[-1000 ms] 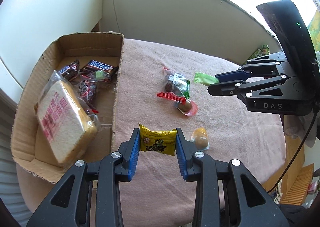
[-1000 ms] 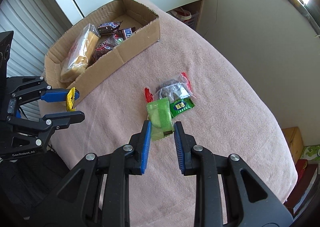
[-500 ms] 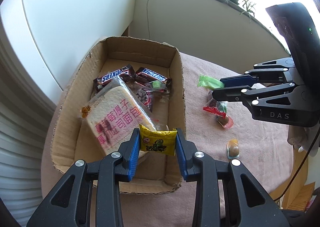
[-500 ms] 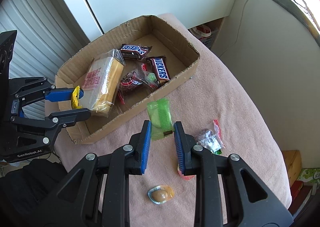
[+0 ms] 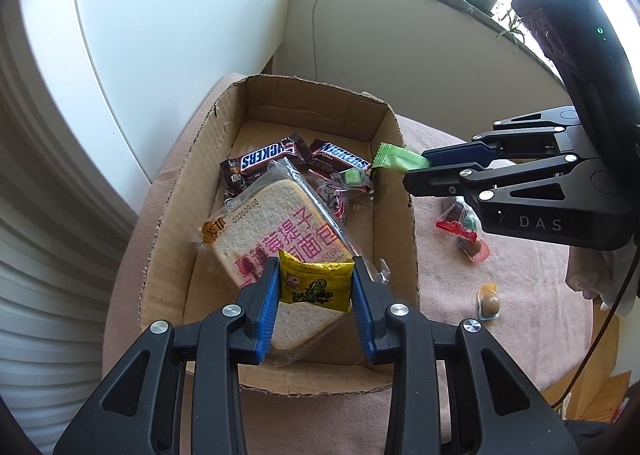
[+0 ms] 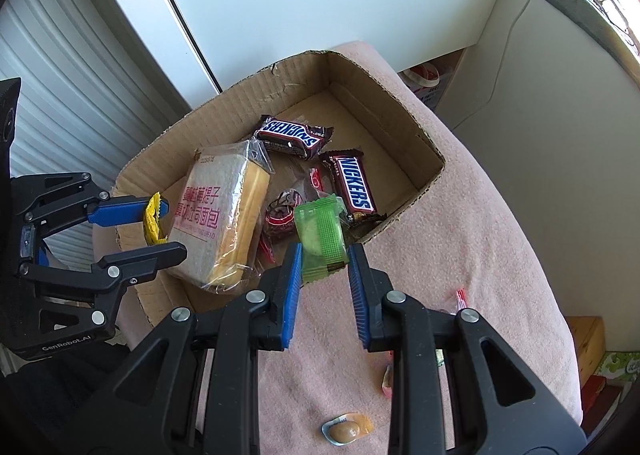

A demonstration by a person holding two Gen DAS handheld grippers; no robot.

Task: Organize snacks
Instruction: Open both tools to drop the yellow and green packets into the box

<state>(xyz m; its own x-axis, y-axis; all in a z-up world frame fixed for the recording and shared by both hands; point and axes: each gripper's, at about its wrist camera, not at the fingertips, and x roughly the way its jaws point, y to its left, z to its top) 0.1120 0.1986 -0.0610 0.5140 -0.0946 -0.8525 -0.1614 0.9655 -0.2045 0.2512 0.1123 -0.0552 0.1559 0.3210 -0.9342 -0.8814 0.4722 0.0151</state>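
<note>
My left gripper [image 5: 315,287] is shut on a yellow snack packet [image 5: 314,285] and holds it above the near end of the cardboard box [image 5: 402,191], over a wrapped bread slice [image 5: 276,223]. My right gripper [image 6: 323,255] is shut on a green snack packet [image 6: 320,231] and holds it over the box's near wall [image 6: 424,183]. The green packet also shows in the left wrist view [image 5: 398,161]. The box holds the bread [image 6: 220,211], two Snickers bars [image 6: 354,185] and small wrapped sweets [image 6: 282,215].
The box stands on a table with a pink cloth [image 6: 480,247]. Loose snacks lie on the cloth: a jelly cup [image 6: 346,431], a second jelly cup [image 5: 490,301] and a red-and-green packet pile [image 5: 460,221]. A white wall and shutter stand behind the box.
Both grippers have moved toward and over the box with their packets still held. The left now hangs over the bread, the right over the box wall.
</note>
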